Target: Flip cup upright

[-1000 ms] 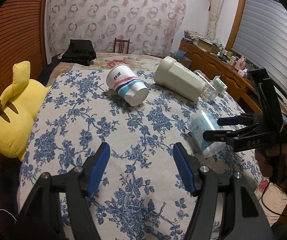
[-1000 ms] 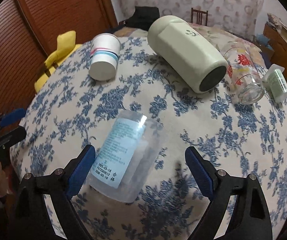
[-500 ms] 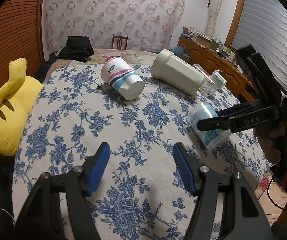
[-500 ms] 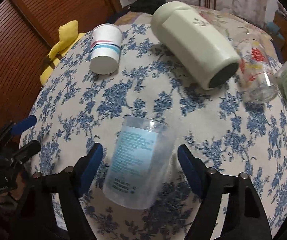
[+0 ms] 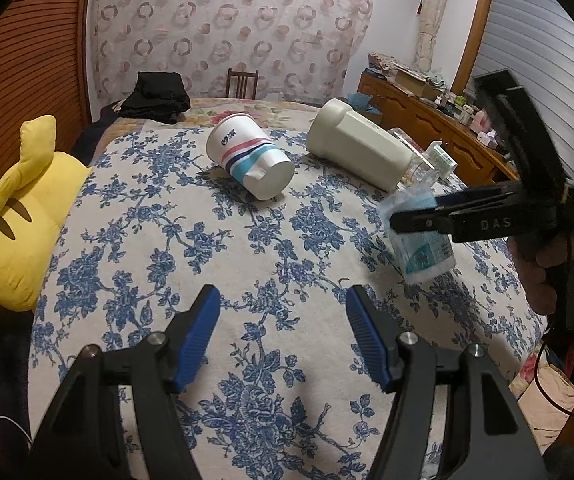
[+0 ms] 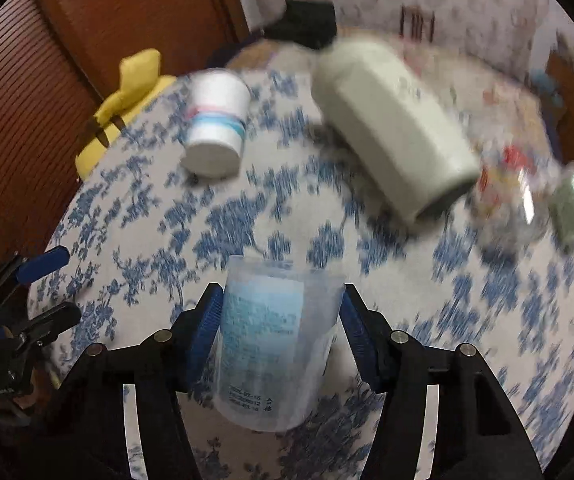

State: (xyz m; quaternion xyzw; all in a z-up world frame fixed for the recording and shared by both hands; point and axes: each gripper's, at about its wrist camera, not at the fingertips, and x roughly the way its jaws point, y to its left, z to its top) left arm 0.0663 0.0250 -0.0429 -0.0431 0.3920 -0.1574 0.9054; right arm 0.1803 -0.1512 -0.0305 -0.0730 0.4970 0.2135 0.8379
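Observation:
A clear plastic cup with a blue label [image 6: 275,340] sits between the blue pads of my right gripper [image 6: 281,312], which is shut on its sides. In the left wrist view the cup [image 5: 423,248] is tilted, its base end low near the bedspread, with the right gripper [image 5: 415,212] clamped across its upper part. My left gripper [image 5: 283,320] is open and empty above the bedspread, left of the cup. The right wrist view is motion-blurred.
On the floral bedspread [image 5: 159,248] lie a striped paper cup [image 5: 251,160], a large cream jug [image 5: 359,148], a glass cup [image 6: 507,200] and a small green-labelled box [image 6: 573,208]. A yellow plush toy [image 5: 19,216] is at the left edge. A wooden dresser [image 5: 419,116] stands to the right.
My right gripper closed on the clear cup, which was lying on its side, and has lifted and tilted it. The left gripper stayed open and hardly moved.

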